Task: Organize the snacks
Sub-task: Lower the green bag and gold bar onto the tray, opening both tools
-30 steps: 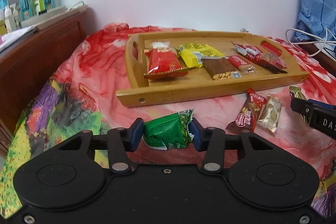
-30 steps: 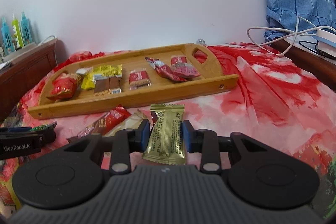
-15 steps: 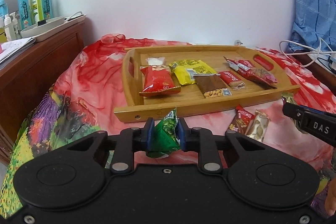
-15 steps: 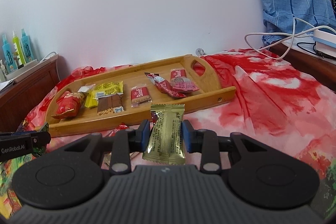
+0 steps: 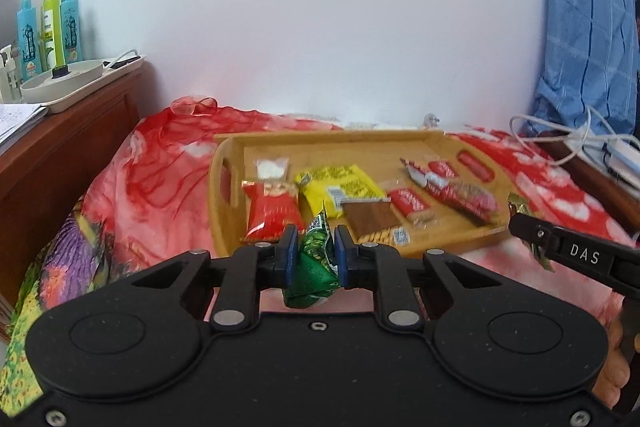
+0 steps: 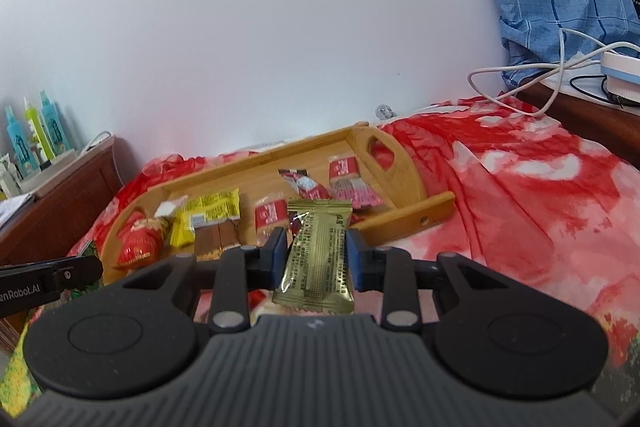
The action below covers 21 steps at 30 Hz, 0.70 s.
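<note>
Jaws of the left gripper [image 5: 313, 255] are pinching a green snack packet [image 5: 314, 269], crumpling it for a firm hold. Right gripper [image 6: 316, 253] is clamping a gold wrapper [image 6: 318, 259] edgewise. Beyond, the wooden tray [image 5: 434, 247] is collecting sorted snacks, likely their destination.

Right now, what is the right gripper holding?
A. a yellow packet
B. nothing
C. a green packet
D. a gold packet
D: in the right wrist view the right gripper has its blue pads pressed on both sides of the gold packet. It is the left gripper that pinches a green packet.
</note>
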{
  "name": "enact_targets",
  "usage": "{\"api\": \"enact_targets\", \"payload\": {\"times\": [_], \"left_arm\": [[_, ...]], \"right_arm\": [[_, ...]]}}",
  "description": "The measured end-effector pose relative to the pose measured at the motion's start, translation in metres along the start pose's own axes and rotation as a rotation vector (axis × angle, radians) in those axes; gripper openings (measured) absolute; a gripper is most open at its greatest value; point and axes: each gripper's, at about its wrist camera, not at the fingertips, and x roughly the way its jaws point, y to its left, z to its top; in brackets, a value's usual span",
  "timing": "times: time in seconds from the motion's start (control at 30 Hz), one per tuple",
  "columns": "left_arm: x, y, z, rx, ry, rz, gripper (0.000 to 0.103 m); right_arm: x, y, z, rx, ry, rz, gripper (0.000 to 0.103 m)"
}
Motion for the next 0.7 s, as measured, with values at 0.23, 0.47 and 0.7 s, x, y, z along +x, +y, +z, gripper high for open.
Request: {"api": "enact_targets", "payload": {"times": [0.23, 0.47, 0.7], "left_arm": [[0.020, -0.002, 0.035, -0.029, -0.017, -0.015, 0.018], [0.061, 0.001, 0.061, -0.122, 0.032, -0.044, 0.018], [0.094, 0.003, 0.058, -0.158, 0.080, -0.038, 0.018]], "right_arm": [[0.017, -0.006, 0.031, 0.024, 0.001, 0.090, 0.035], [0.061, -0.015, 0.052, 0.056, 0.041, 0.166, 0.035], [0.105, -0.019, 0.051, 0.037, 0.127, 0.190, 0.035]]}}
